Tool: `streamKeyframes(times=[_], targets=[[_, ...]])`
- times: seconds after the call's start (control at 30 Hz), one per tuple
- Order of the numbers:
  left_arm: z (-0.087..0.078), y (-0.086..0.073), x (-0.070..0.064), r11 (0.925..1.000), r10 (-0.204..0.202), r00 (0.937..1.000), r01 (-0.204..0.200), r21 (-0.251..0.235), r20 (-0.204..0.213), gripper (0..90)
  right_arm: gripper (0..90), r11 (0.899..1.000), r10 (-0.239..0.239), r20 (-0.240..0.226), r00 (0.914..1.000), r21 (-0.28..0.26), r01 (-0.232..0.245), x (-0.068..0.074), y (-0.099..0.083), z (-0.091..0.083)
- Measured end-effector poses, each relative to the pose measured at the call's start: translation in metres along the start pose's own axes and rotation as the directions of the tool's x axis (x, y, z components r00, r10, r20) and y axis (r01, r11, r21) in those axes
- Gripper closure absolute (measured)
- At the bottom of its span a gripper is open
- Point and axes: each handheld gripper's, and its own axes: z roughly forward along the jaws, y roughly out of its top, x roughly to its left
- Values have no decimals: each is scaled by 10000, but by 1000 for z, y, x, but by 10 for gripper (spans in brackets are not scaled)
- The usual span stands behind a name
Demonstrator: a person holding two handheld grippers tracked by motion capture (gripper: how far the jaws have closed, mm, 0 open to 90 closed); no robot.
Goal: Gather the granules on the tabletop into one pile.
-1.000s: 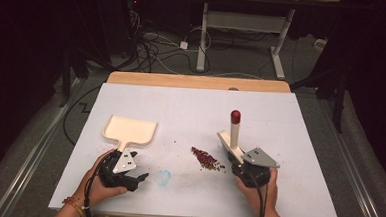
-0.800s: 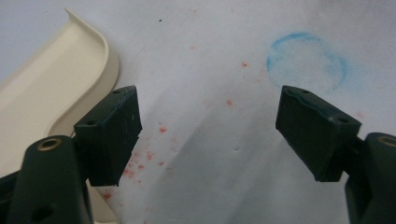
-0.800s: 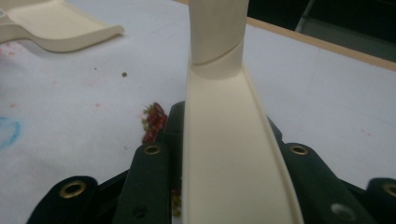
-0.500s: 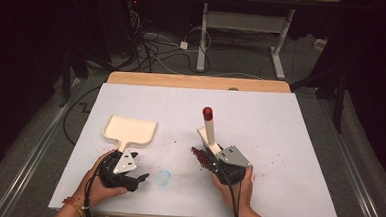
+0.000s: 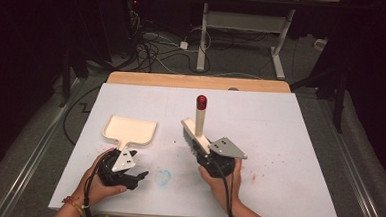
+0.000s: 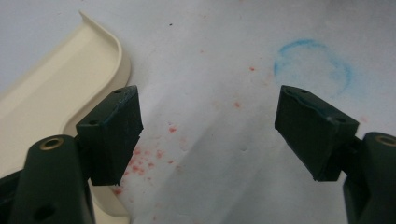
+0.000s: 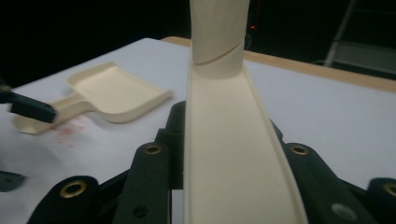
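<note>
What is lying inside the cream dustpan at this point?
Nothing shows in the dustpan: its tray looks bare in the high view. The red crumbs seen earlier are now hidden under the brush held in the right tongs.

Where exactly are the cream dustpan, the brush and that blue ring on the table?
dustpan [image 5: 130, 130], high view, middle of its tray.
brush [image 5: 200, 120], high view, on its upright cream handle.
blue ring [image 6: 312, 63], left gripper view, inside its smudged outline.

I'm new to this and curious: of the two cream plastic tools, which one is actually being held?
The brush with the red-tipped handle, clamped upright in the right gripper. The dustpan lies flat on the table; the left gripper is open beside its handle.
</note>
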Motion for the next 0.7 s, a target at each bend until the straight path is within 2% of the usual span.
streamKeyframes(times=[0.13,0.2,0.23,0.27,0.33,0.43,0.53,0.63,0.7], targets=[[-2,-2,2,9998,-139,9999,138,-126,-19,230,679,9994,352,-464,9983,-23,-354,24,-1,18],[-3,-2,3,9998,-128,9999,128,-123,-16,234,678,9990,443,-426,9981,53,-441,33,-3,29],[-3,-2,2,9998,-120,9999,120,-136,-20,234,679,9974,703,-505,9962,202,-694,37,-3,36],[-4,-3,2,9998,-109,9999,108,-152,-20,235,679,9967,774,-484,9958,301,-760,39,-4,42],[-4,-3,2,9998,-66,10000,66,-199,5,235,679,9959,807,-135,9966,410,-801,43,-5,52],[-5,-4,2,9997,-83,9999,85,-235,63,235,679,9977,539,238,9983,406,-548,41,-3,61],[-5,-5,3,9996,-102,9999,104,-246,83,235,679,9958,336,538,9980,830,-380,33,-2,67],[-5,-4,2,9997,-83,9999,85,-247,85,235,680,9929,227,596,9980,1149,-294,23,-4,66],[-5,-4,2,9997,-92,9999,94,-233,93,235,680,9909,-56,457,9989,1345,-6,20,-5,60]])
